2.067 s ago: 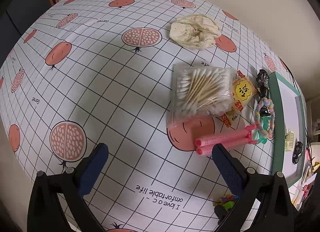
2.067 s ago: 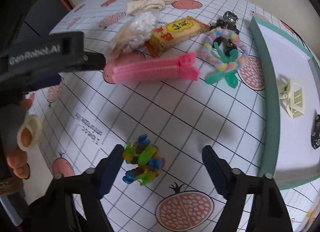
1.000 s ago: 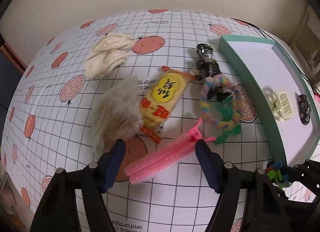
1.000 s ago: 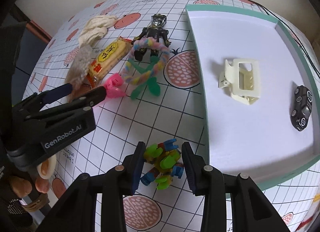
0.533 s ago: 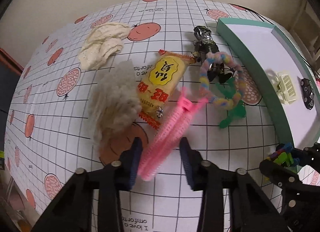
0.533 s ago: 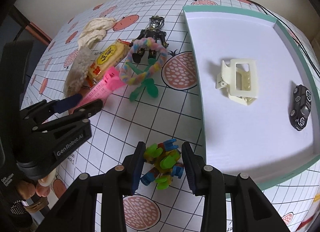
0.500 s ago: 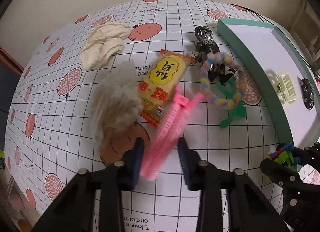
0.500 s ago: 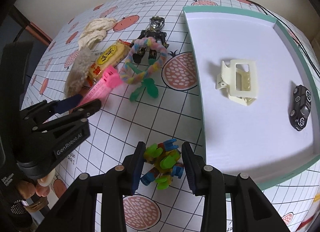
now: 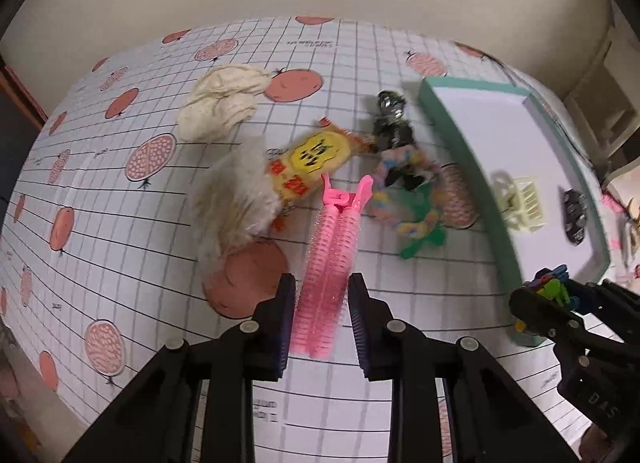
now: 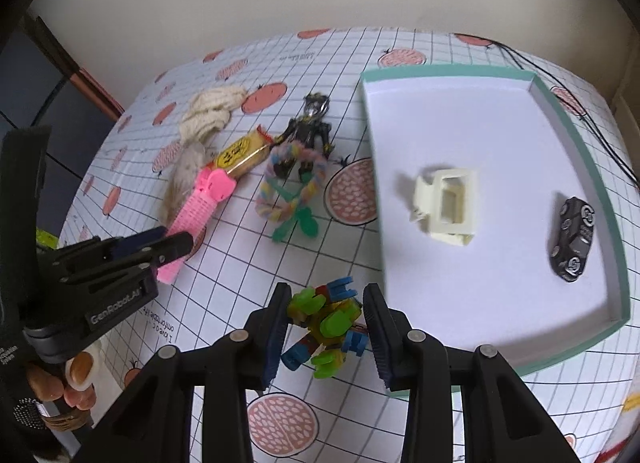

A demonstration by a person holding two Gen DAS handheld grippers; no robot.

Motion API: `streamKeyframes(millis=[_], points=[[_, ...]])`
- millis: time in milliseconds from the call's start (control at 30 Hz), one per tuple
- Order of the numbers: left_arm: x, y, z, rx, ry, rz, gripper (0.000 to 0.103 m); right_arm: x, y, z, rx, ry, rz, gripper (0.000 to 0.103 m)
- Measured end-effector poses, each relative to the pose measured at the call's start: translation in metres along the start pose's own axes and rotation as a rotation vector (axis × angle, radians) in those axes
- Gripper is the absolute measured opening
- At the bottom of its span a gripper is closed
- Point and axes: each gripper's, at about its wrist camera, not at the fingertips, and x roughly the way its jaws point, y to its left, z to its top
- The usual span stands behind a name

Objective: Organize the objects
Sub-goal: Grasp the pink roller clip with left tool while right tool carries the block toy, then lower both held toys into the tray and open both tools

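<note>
My left gripper (image 9: 321, 288) is shut on a pink hair-roller clip (image 9: 330, 263), which points forward above the tablecloth. From the right wrist view the same clip (image 10: 200, 203) sticks out of the left gripper (image 10: 168, 247). My right gripper (image 10: 326, 299) is shut on a small colourful block toy (image 10: 326, 323), just off the near left corner of the teal-rimmed white tray (image 10: 440, 72). In the left wrist view that toy (image 9: 554, 284) shows at the lower right, beside the tray (image 9: 452, 131).
In the tray lie a cream claw clip (image 10: 448, 203) and a dark toy car (image 10: 574, 239). On the cloth are a yellow snack packet (image 9: 312, 161), a bag of cotton swabs (image 9: 236, 199), a cream cloth (image 9: 224, 99), a dark figure (image 9: 392, 123) and a pastel braided ring (image 9: 404, 199). A hand (image 10: 76, 375) is at lower left.
Both grippers were open; each has shut on its object. The left one has swung the pink clip to point straight forward. The right one holds the toy close to the tray corner.
</note>
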Motion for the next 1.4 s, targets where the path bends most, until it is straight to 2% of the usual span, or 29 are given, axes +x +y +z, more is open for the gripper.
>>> streamKeyframes(millis=[100,200,333,533,667,867,1067,1400], points=[[-0.004,-0.007,0.002,-0.034,-0.016,-0.028,0.028,-0.007,-0.014,0.002,0.027,-0.025,-0.008,0.04],[-0.01,-0.021,0.006,-0.051,-0.054,-0.107,0.028,-0.016,-0.031,0.003,0.054,-0.058,-0.035,0.04],[-0.019,-0.054,0.01,-0.009,-0.101,-0.185,0.028,-0.024,-0.059,0.002,0.095,-0.09,-0.088,0.04],[-0.018,-0.118,0.011,0.084,-0.113,-0.268,0.028,-0.032,-0.106,-0.005,0.17,-0.103,-0.16,0.04],[-0.003,-0.155,0.008,0.14,-0.072,-0.269,0.028,-0.034,-0.137,-0.011,0.23,-0.097,-0.193,0.04],[0.022,-0.182,0.002,0.166,-0.016,-0.253,0.028,-0.028,-0.161,-0.019,0.267,-0.07,-0.23,0.039],[0.04,-0.193,-0.002,0.176,0.027,-0.229,0.028,-0.022,-0.159,-0.017,0.261,-0.068,-0.233,0.039],[0.037,-0.194,-0.007,0.191,0.029,-0.241,0.03,-0.023,-0.154,-0.014,0.248,-0.087,-0.226,0.04]])
